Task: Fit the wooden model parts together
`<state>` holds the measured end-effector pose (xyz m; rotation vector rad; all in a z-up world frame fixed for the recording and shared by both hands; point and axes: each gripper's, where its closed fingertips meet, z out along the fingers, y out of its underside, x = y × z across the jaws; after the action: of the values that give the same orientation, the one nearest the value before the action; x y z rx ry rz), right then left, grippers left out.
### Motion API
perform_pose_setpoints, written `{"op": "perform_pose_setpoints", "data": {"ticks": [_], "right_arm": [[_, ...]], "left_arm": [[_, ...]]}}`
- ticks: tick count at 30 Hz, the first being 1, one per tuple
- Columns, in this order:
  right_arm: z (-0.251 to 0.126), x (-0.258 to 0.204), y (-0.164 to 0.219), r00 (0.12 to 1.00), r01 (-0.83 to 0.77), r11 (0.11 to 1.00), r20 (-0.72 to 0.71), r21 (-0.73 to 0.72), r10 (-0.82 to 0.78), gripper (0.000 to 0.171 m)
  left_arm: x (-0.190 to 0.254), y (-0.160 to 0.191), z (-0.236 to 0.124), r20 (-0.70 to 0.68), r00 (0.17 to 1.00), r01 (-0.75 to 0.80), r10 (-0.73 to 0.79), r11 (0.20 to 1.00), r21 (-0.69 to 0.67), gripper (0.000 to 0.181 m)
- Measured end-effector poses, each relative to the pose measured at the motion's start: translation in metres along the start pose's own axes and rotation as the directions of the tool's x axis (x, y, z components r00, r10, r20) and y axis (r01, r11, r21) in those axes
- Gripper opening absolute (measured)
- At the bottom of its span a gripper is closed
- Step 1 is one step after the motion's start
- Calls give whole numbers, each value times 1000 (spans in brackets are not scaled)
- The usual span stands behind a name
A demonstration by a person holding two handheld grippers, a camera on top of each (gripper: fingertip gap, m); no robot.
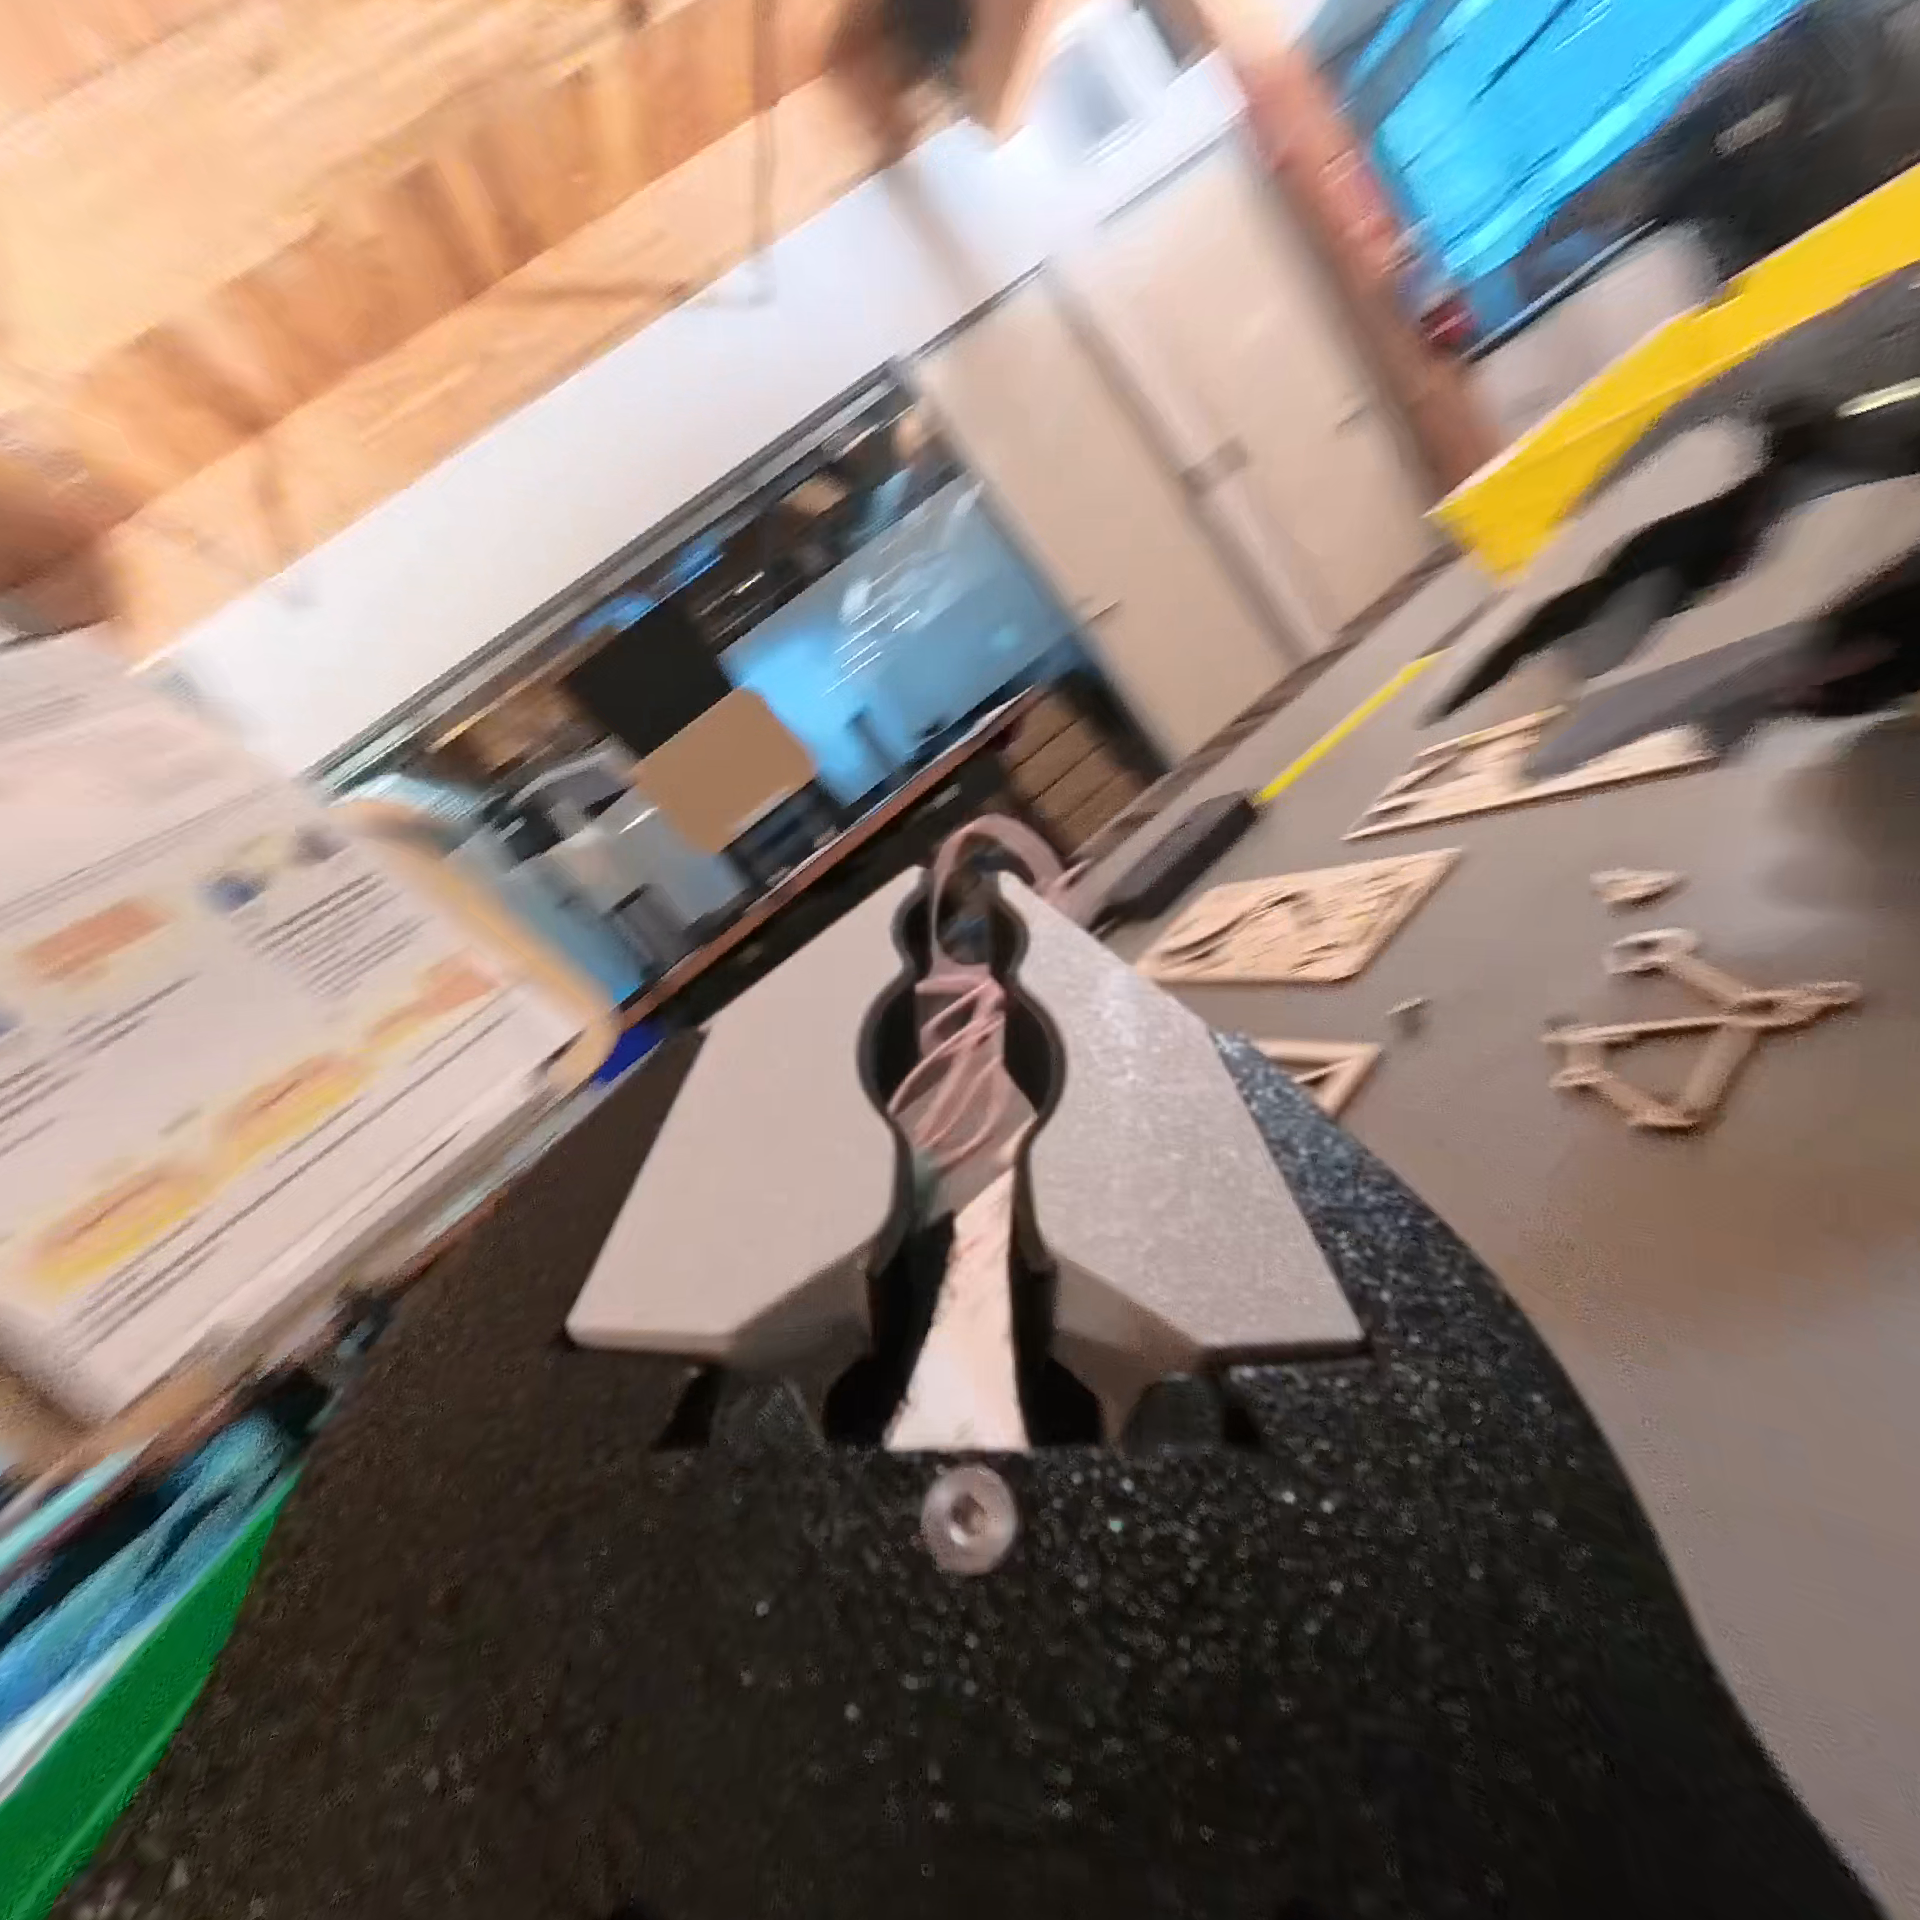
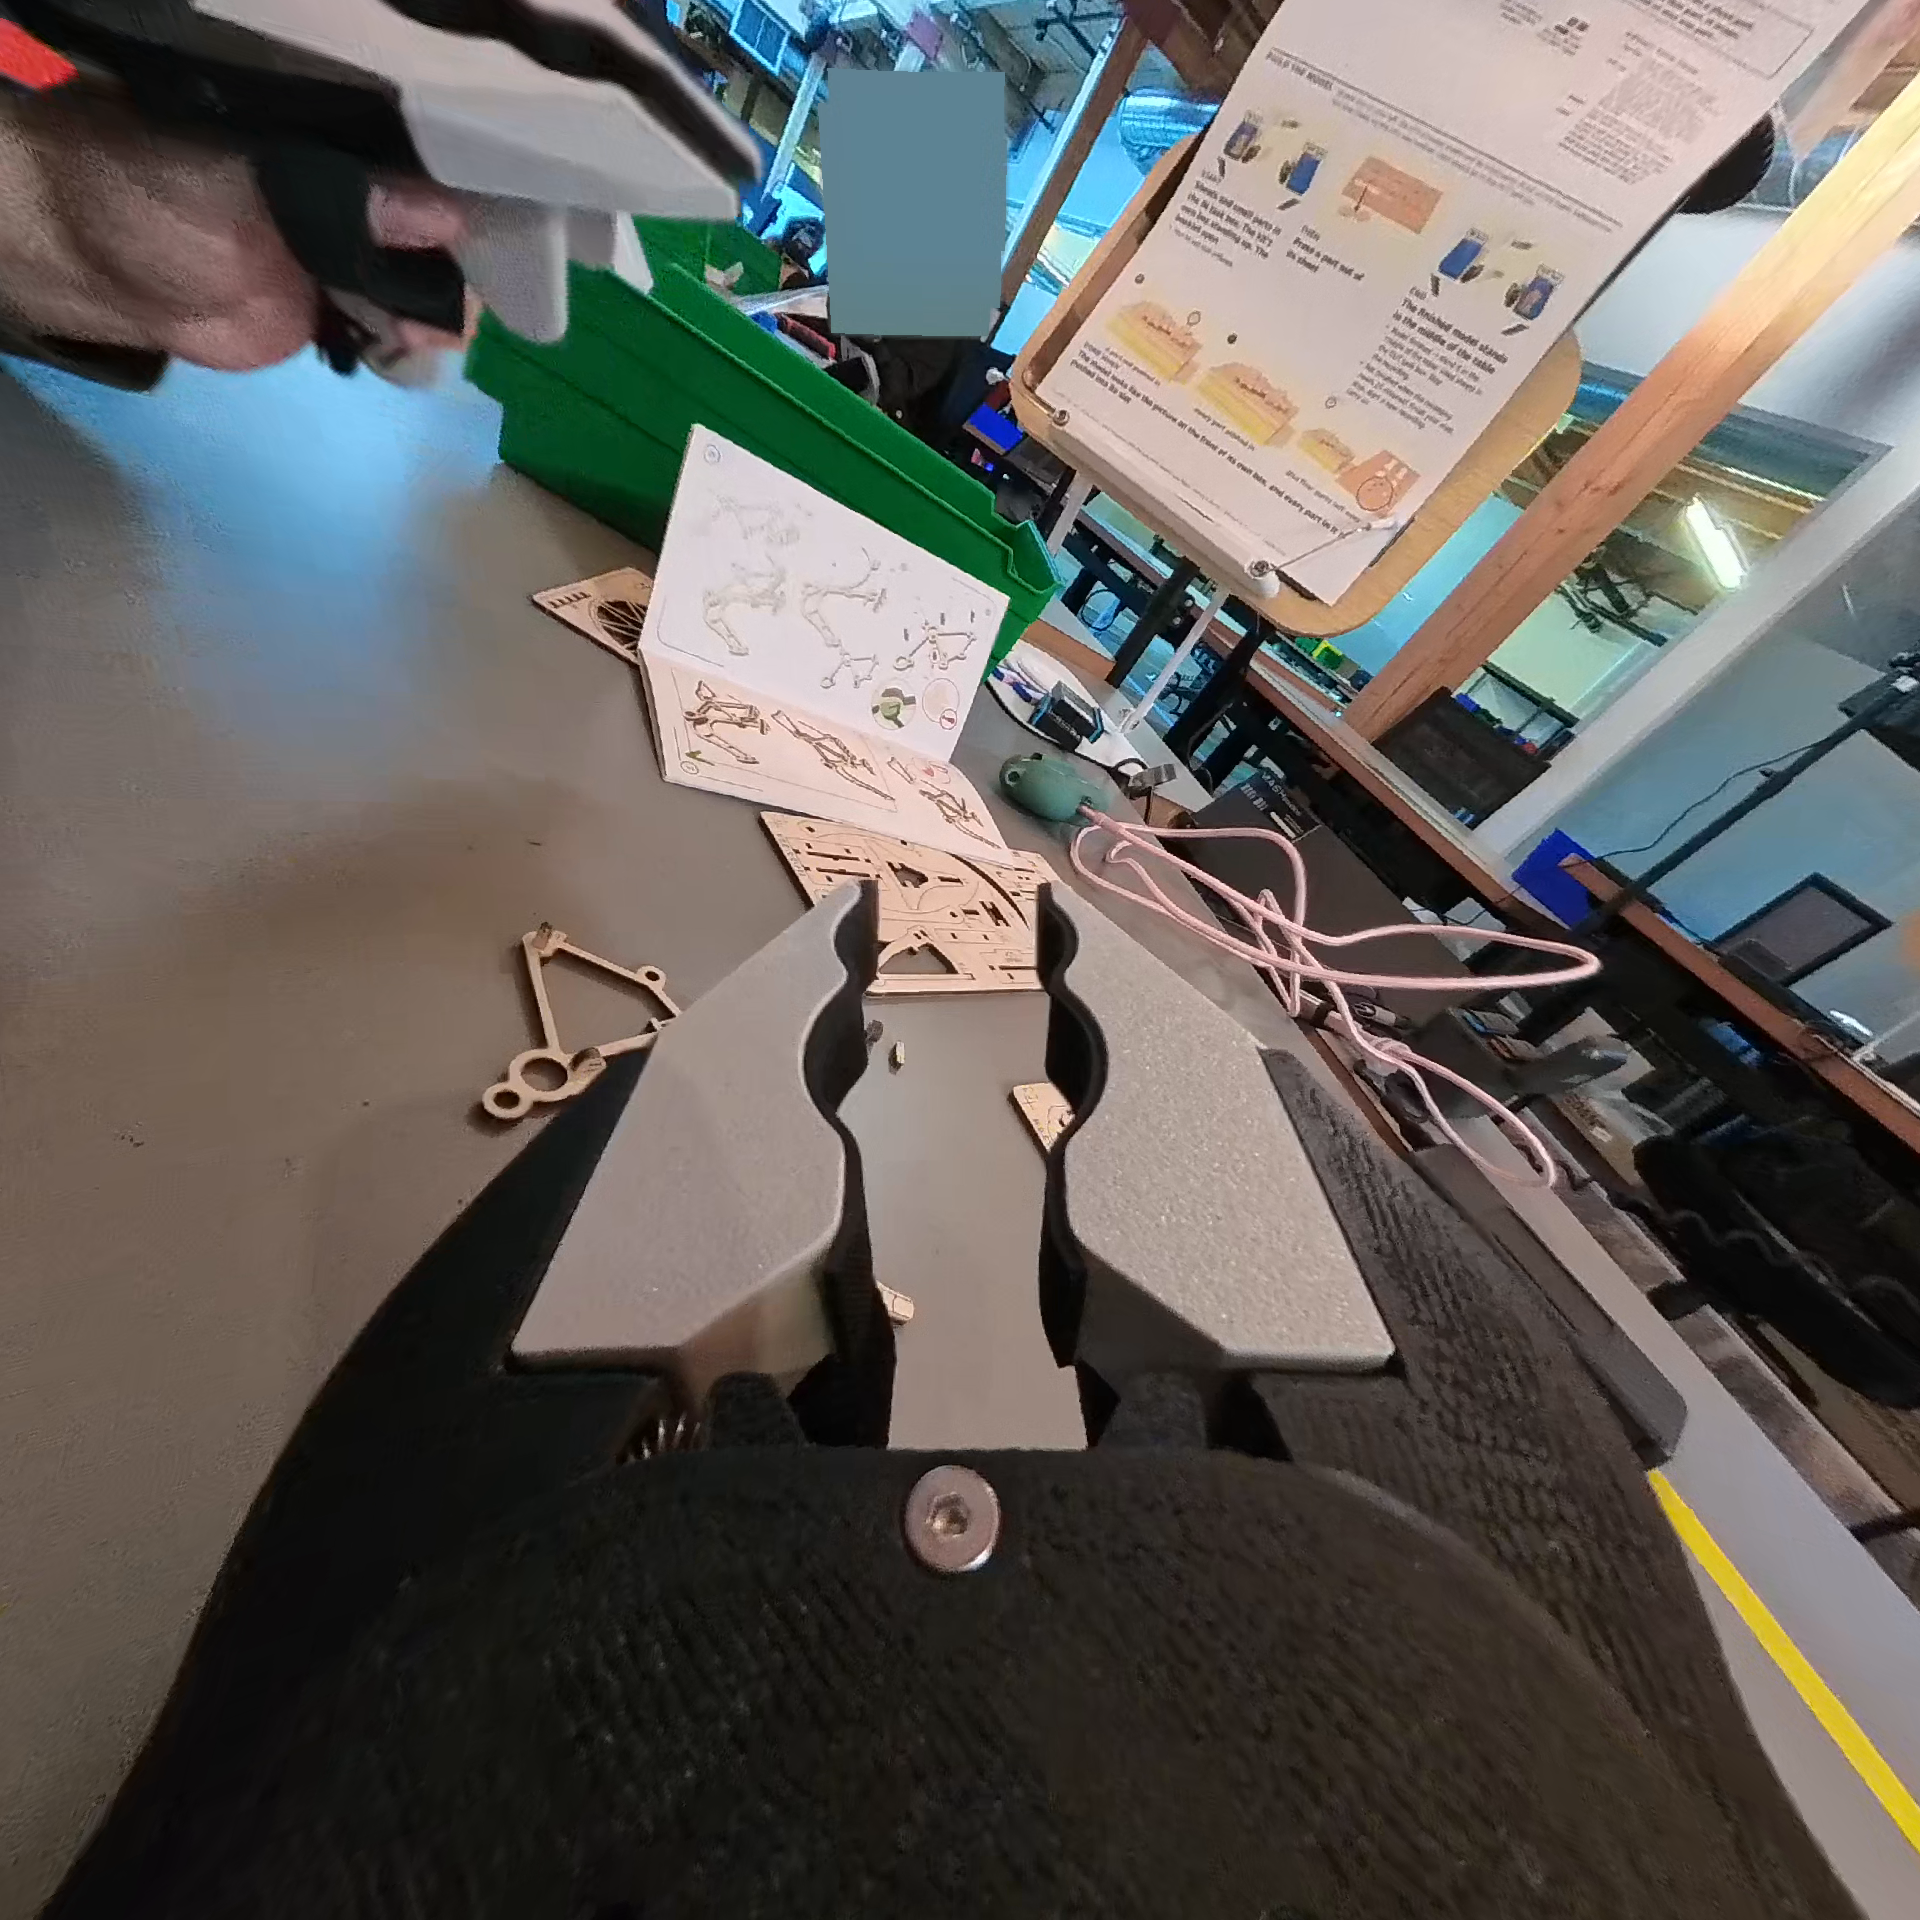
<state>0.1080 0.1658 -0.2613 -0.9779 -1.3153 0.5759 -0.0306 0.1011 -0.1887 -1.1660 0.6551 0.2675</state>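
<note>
Pale tan wooden frame piece (image 2: 566, 1023) and laser-cut sheet (image 2: 935, 914) lie on a grey table (image 2: 260, 779), beside green bins (image 2: 727, 416) and a pink cord (image 2: 1330, 956).

The left wrist view looks forward along its grey two-fingered left gripper (image 1: 961, 914), tilted hard and blurred, raised off the grey table (image 1: 1662, 1299) and facing its far edge. The right wrist view sits low and near the table, level along the right gripper (image 2: 951, 914), facing the white folded instruction booklet (image 2: 821, 634). Both views share the pale wooden triangular frame piece (image 1: 1704, 1029) (image 2: 566, 1023), the laser-cut wooden sheets (image 1: 1299, 925) (image 2: 935, 904) and the instruction poster on a stand (image 1: 208, 987) (image 2: 1382, 281).
</note>
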Motion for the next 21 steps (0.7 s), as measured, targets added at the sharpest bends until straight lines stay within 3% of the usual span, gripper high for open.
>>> {"op": "perform_pose_setpoints", "data": {"ticks": [1,3,5,7,10,12,13,14,17,21], "right_arm": [[1,-1,0,1000,9,1000,-1,-1,-9,29],[1,-2,-1,1000,29,1000,-2,-4,-29,29],[2,-3,-1,999,45,999,-4,-7,-45,29],[2,-3,-1,999,52,999,-5,-6,-52,28],[1,-4,-2,998,56,998,-3,-1,-56,28],[1,-5,-3,998,58,998,0,2,-58,28],[1,-5,-3,998,58,998,2,3,-58,28],[2,-5,-3,998,58,998,4,3,-58,28],[1,-6,-4,998,57,998,7,7,-57,28],[1,-8,-5,998,56,998,15,15,-56,28]], "left_arm": [[-18,11,-4,91,996,9,-3,998,-68,15],[-46,39,-11,221,974,94,-46,973,-213,56],[-58,79,-14,280,949,244,-142,895,-374,92],[-49,121,-17,277,920,388,-278,754,-530,96],[-40,155,-25,246,919,392,-309,638,-662,74],[-26,154,-20,191,885,438,-425,619,-651,43],[-22,152,-18,172,860,468,-480,611,-638,14],[-21,151,-17,173,843,491,-509,599,-632,0],[-29,143,-20,200,790,569,-579,572,-591,0],[-55,115,-32,246,648,743,-720,529,-409,0]]}}
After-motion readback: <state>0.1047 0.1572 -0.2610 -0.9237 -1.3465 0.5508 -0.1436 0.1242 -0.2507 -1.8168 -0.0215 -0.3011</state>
